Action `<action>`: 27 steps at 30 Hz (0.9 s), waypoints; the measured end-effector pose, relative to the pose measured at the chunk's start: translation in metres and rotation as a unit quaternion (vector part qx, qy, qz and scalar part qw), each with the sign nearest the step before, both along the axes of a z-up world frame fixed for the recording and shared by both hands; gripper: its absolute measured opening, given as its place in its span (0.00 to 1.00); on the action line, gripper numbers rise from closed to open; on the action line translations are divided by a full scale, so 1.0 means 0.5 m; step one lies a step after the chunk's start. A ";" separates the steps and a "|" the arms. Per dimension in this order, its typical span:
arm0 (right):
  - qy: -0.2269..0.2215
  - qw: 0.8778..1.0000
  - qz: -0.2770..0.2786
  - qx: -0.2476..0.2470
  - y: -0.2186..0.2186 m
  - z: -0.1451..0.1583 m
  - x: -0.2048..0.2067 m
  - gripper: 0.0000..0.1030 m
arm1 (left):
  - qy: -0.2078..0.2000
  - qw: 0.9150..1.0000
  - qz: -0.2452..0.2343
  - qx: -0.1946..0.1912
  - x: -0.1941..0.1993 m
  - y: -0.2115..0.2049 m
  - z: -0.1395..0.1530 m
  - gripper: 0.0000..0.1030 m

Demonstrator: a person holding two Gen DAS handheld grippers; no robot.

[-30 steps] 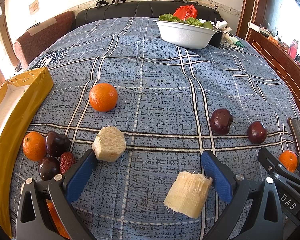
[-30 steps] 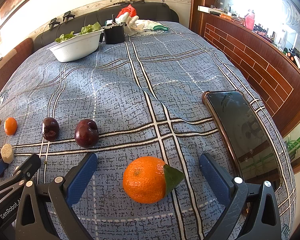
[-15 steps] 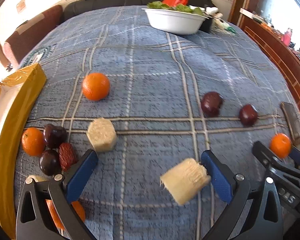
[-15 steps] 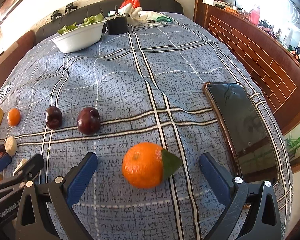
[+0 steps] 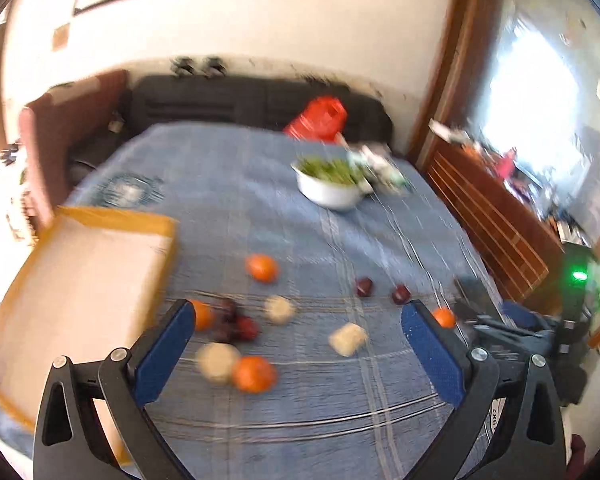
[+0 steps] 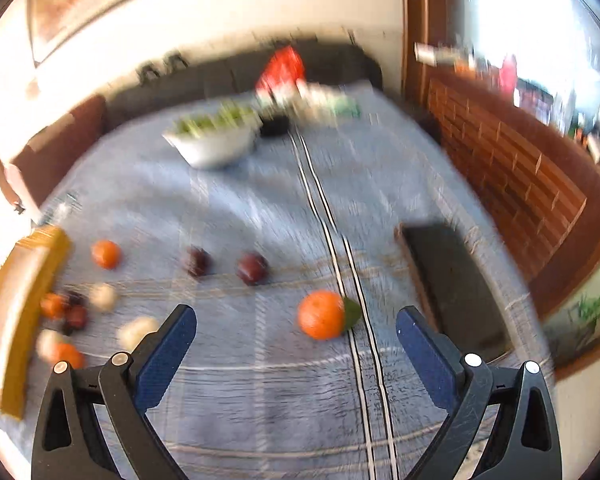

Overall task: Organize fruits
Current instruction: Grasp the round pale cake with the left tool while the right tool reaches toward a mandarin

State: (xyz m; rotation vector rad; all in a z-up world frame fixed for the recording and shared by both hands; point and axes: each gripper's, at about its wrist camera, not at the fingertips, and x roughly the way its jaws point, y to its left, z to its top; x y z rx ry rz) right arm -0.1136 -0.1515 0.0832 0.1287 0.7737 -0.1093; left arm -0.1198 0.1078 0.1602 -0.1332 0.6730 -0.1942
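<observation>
Left wrist view: blurred throughout, so fine detail could not be told.
Table: a blue plaid cloth-covered table [image 5: 260,208] filled both views.
Tray: a shallow yellow-rimmed cardboard tray with a white floor [image 5: 76,280] sat at the table's left edge, tilted in view.
Phone: a dark rectangular phone [image 6: 452,280] lay flat near the right edge.
Bowl: a white round bowl of green leaves [image 5: 332,184] stood at the far side.
My left gripper [image 5: 296,344]: spread wide above the cloth, holding nothing.
My right gripper [image 6: 296,344]: likewise wide apart and empty.
Leafed orange: a round orange with a green leaf [image 6: 322,314] lay on the cloth ahead of my right fingers, just left of the phone.
Cluster: an orange, dark red plums and a red date [image 5: 228,320] were bunched just beside the tray.
Cane pieces: three pale cut cylinders [image 5: 348,338] lay scattered nearby, one touching a near orange [image 5: 254,374].
Lone orange [image 5: 262,267]: apart, farther back.
Plum pair: two dark plums [image 6: 224,266] sat side by side mid-table.
</observation>
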 end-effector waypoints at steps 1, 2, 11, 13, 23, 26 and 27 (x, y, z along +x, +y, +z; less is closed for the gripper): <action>-0.015 1.000 0.002 -0.004 0.009 0.023 -0.009 0.99 | -0.012 1.000 0.011 0.001 -0.013 0.025 0.023 1.00; -0.040 0.999 0.007 -0.008 0.023 0.062 -0.028 0.99 | -0.035 0.999 0.026 0.009 -0.034 0.057 0.061 1.00; -0.167 0.981 0.093 0.032 0.112 0.281 -0.088 1.00 | -0.133 0.986 0.086 0.048 -0.127 0.183 0.214 1.00; -0.132 0.983 0.116 0.049 0.133 0.244 -0.067 1.00 | -0.105 0.991 0.077 0.037 -0.111 0.187 0.169 1.00; 0.080 0.957 0.248 0.127 0.245 -0.075 0.044 0.83 | 0.044 0.999 0.025 -0.016 0.006 0.164 -0.112 0.94; 0.074 0.948 0.295 0.093 0.297 -0.080 0.052 0.83 | 0.064 0.997 0.022 -0.025 0.035 0.172 -0.132 0.83; 0.075 0.943 0.312 0.085 0.313 -0.086 0.055 0.83 | 0.067 0.997 0.024 -0.028 0.043 0.173 -0.137 0.83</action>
